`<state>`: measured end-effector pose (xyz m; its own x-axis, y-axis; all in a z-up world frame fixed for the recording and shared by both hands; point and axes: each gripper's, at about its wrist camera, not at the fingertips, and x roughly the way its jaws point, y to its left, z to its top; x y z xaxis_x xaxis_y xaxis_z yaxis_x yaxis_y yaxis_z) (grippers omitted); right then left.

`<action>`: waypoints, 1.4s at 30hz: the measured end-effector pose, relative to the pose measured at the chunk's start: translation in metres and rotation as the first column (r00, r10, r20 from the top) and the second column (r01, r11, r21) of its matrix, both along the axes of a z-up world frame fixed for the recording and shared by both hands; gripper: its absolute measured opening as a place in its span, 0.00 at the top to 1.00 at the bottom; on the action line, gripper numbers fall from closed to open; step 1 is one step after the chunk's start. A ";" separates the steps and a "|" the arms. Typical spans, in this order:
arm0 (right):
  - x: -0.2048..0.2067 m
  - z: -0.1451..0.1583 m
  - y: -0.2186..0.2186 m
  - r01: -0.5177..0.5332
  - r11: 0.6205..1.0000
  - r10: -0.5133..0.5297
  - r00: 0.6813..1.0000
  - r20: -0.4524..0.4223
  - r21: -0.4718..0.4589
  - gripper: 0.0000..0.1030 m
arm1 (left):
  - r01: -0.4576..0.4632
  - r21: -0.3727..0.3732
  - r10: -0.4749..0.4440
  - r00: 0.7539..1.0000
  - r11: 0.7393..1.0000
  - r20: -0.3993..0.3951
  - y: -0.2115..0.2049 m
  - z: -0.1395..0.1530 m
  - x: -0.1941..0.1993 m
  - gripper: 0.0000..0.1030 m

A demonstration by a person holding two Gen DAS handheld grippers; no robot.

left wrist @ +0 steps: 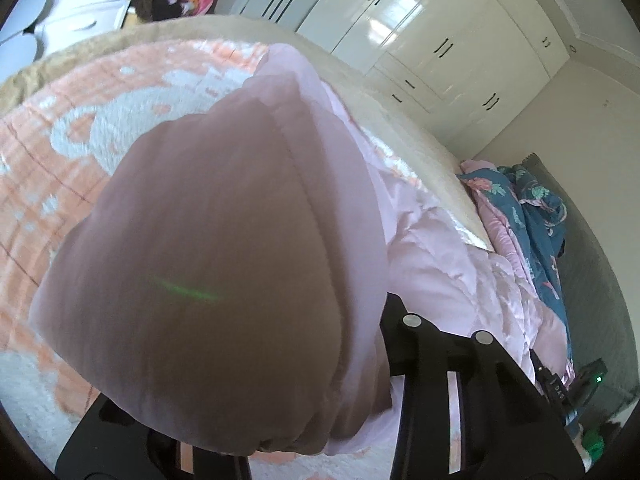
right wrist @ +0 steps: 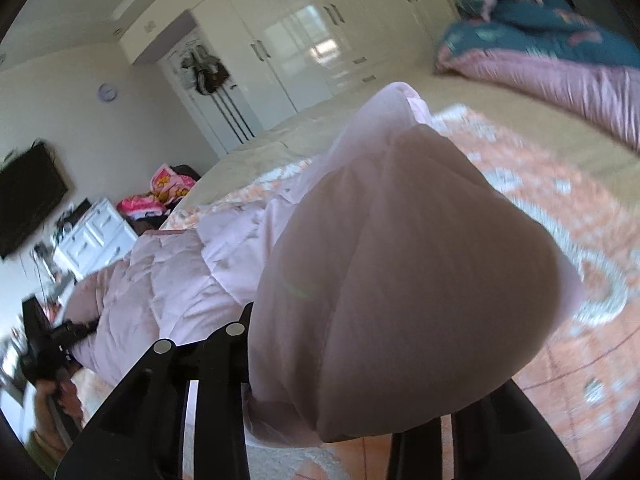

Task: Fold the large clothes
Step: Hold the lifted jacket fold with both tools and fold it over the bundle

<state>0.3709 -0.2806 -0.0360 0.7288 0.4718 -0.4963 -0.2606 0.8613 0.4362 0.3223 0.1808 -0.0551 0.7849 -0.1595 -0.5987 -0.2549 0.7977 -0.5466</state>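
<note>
A pale pink quilted jacket point(left wrist: 432, 264) hangs between my two grippers over the bed. In the left wrist view a thick bunched fold of it point(left wrist: 216, 272) fills the middle, and my left gripper point(left wrist: 280, 412) is shut on it; the fingertips are hidden by cloth. In the right wrist view the same jacket point(right wrist: 168, 272) stretches left, and my right gripper point(right wrist: 352, 416) is shut on a bunched fold point(right wrist: 400, 272). The other gripper shows at each view's edge, at the far right of the left wrist view point(left wrist: 576, 388) and at the far left of the right wrist view point(right wrist: 44, 340).
An orange and white patterned blanket point(left wrist: 60, 168) covers the beige bed point(right wrist: 256, 160). A teal floral duvet point(left wrist: 532, 216) lies heaped at the bed's end. White wardrobes point(left wrist: 432, 40) line the wall. A white dresser point(right wrist: 92, 236), a TV point(right wrist: 28, 196) and pink clothes point(right wrist: 160, 192) stand beyond.
</note>
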 end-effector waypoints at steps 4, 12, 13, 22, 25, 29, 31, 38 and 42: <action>-0.018 0.020 0.011 -0.030 0.998 0.034 0.997 0.069 -0.052 0.70 | 0.007 0.017 -0.008 0.999 1.000 0.034 -0.002 0.016 -0.008 0.72; -0.048 0.040 0.018 -0.060 0.993 0.073 0.990 0.123 -0.106 0.71 | 0.001 0.044 -0.004 0.998 0.999 0.062 -0.003 0.033 -0.029 0.72; -0.050 0.042 0.018 -0.062 0.992 0.075 0.990 0.122 -0.107 0.71 | 0.003 0.043 -0.006 0.998 0.999 0.061 -0.003 0.034 -0.032 0.72; -0.071 0.046 0.011 -0.073 0.991 0.086 0.990 0.115 -0.116 0.71 | 0.018 0.050 -0.021 0.998 0.999 0.059 -0.006 0.038 -0.049 0.72; -0.079 0.046 0.007 -0.074 0.991 0.087 0.990 0.115 -0.111 0.71 | 0.021 0.050 -0.023 0.999 0.999 0.049 -0.006 0.035 -0.057 0.72; -0.089 0.043 0.002 -0.069 0.992 0.080 0.991 0.107 -0.102 0.71 | 0.028 0.050 -0.030 0.999 0.998 0.045 -0.006 0.034 -0.065 0.72; -0.095 0.042 0.000 -0.067 0.993 0.076 0.992 0.102 -0.094 0.71 | 0.032 0.058 -0.035 0.998 0.998 0.046 -0.006 0.034 -0.070 0.72; -0.109 0.040 -0.011 -0.065 0.996 0.070 0.994 0.087 -0.056 0.71 | 0.047 0.075 -0.050 0.998 0.996 0.048 -0.009 0.033 -0.093 0.71; -0.119 0.039 -0.013 -0.062 0.997 0.066 0.995 0.079 -0.051 0.71 | 0.050 0.090 -0.055 0.997 0.995 0.051 -0.011 0.033 -0.105 0.71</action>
<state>0.2524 -0.2940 0.0028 0.7364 0.4957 -0.4605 -0.3489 0.8613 0.3694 0.2173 0.1696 -0.0220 0.8083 -0.1490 -0.5696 -0.1838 0.8552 -0.4846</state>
